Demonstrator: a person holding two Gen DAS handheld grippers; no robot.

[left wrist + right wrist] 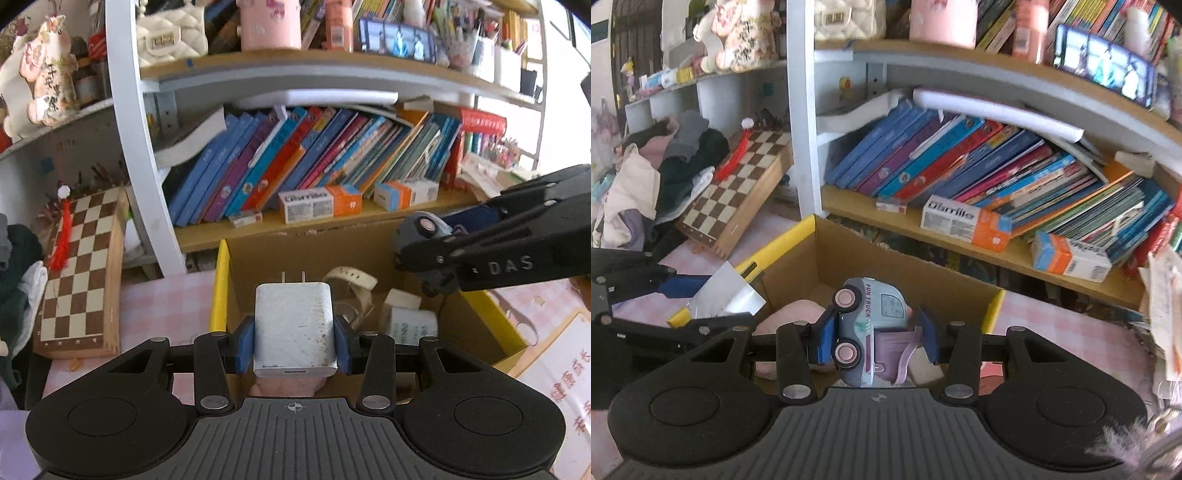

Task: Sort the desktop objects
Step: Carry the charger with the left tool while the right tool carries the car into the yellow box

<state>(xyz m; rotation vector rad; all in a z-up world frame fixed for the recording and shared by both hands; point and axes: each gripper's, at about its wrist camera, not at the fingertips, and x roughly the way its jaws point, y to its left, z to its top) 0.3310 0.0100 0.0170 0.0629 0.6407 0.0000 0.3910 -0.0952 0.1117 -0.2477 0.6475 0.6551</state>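
Two grippers, both loaded: left gripper (294, 341) clamped on white charger (294, 326), lower centre, over cardboard box (306, 247). Right gripper (873, 338) clamped on toy truck (866, 328) reading "FUN TRUCK", centre. "DAS" on right arm, right edge. "Osmile" carton (955, 218) on shelf, upper right.

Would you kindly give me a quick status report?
Left hand-held gripper shut on white charger. Right hand-held gripper shut on toy truck. Both over cardboard box. Nothing blocking.
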